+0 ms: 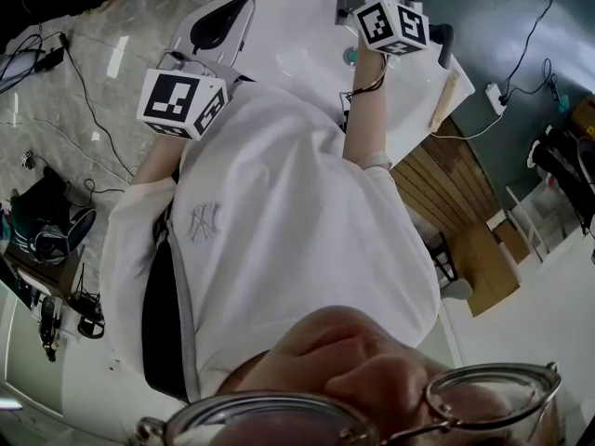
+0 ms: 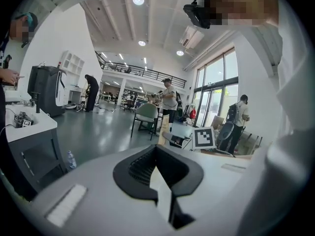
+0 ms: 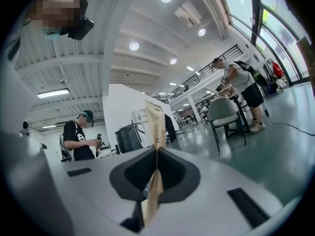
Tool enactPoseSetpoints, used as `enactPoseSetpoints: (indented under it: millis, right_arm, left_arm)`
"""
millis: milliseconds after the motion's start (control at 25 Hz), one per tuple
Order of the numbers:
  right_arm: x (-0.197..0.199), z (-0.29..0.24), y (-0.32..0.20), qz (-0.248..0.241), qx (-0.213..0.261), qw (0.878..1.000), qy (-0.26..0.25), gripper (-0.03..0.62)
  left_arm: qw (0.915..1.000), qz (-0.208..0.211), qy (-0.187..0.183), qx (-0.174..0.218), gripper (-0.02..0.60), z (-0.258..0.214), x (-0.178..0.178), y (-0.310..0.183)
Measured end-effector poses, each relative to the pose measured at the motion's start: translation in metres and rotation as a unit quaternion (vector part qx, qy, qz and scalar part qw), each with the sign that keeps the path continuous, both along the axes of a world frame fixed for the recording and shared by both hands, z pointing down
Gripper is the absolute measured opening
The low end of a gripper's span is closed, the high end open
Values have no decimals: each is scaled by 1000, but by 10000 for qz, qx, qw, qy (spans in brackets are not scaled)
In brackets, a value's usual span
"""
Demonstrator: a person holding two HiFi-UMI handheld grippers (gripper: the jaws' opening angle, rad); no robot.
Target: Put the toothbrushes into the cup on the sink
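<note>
Toothbrush packet (image 3: 155,124), print illegible, pinched by right claw (image 3: 156,150); white card (image 2: 162,193) pinched by left claw (image 2: 157,154).

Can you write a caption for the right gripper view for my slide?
Right gripper shut on a thin tan cardboard packet, seen edge-on, in a bright hall.

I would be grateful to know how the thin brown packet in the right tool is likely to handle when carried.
The brown packet looks flat and paper-thin, so it is probably light and could crease if squeezed hard. It stands upright without drooping above the closed jaws of the right tool, so it likely has some stiffness.
</note>
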State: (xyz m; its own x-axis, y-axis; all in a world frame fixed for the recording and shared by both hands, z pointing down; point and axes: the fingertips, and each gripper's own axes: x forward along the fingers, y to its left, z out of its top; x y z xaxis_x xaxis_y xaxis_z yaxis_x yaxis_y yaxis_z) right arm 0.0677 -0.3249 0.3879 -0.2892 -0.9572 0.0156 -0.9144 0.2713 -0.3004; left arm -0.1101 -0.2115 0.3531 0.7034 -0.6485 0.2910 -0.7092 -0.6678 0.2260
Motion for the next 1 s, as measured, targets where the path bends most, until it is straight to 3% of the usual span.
enactPoseSetpoints:
  millis: [1000]
  right_arm:
    - [-9, 60, -1, -5, -784, 9968, 166, 15]
  left_arm:
    - [9999, -21, -45, 111, 9, -4, -2, 2]
